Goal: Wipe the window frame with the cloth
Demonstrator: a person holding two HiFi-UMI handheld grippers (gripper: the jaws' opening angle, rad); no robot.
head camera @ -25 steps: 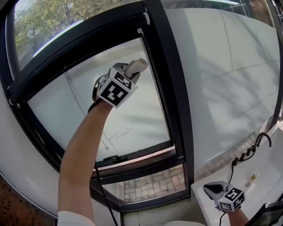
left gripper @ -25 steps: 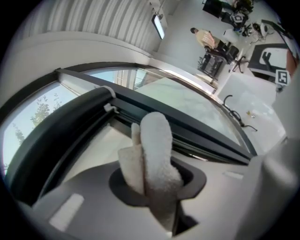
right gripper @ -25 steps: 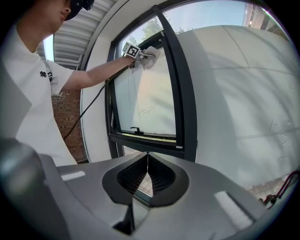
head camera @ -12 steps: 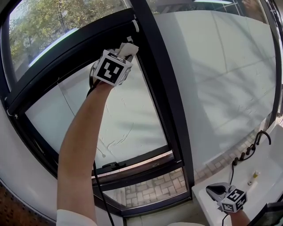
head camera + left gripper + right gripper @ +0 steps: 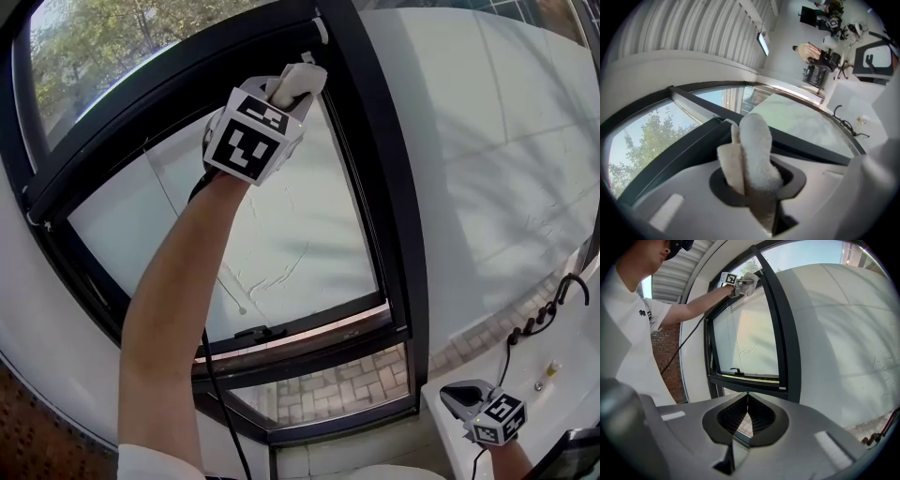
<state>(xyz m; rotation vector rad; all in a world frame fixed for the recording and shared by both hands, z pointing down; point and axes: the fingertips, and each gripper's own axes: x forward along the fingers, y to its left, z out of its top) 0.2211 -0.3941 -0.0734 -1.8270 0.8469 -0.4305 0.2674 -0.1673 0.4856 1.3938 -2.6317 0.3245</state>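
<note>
Close in and low down, holds the right claw (image 5: pixel 459 398) pinched together on nothing, by the corner of the white desk (image 5: pixel 567 412). Same spot and same pinch as a second ago. No part in the wiping right now.

Further up, stretches the left arm (image 5: pixel 173 309) high toward the glass. Squeezes the cloth (image 5: pixel 302 80) tight in the left claw (image 5: pixel 284 96), with the fluffy white end poking out past the tips. Looks well caught, with no sign of slipping.

Has pushed the cloth higher in the last second. Was lower down before, on the inner edge of the black upright bar of the window frame (image 5: pixel 375 187). Now sits right up by the top corner (image 5: pixel 319 33), where the upright bar meets the slanted top bar. Seems to touch the bar there, though hard to say how firmly.

So probably the end of an upward wipe along that bar. Nowhere higher to go on this side. Next, most likely back down the same bar, or sideways along the top bar. Far from the bottom bar with the small handle (image 5: pixel 246 334), so likely more wiping left down there. Cannot tell clean from dirty on the black bars.

Beyond the glass, only a pale wall (image 5: pixel 469 141), brick paving (image 5: pixel 328 389) down below, and green trees (image 5: pixel 103 37) up at the top left.
</note>
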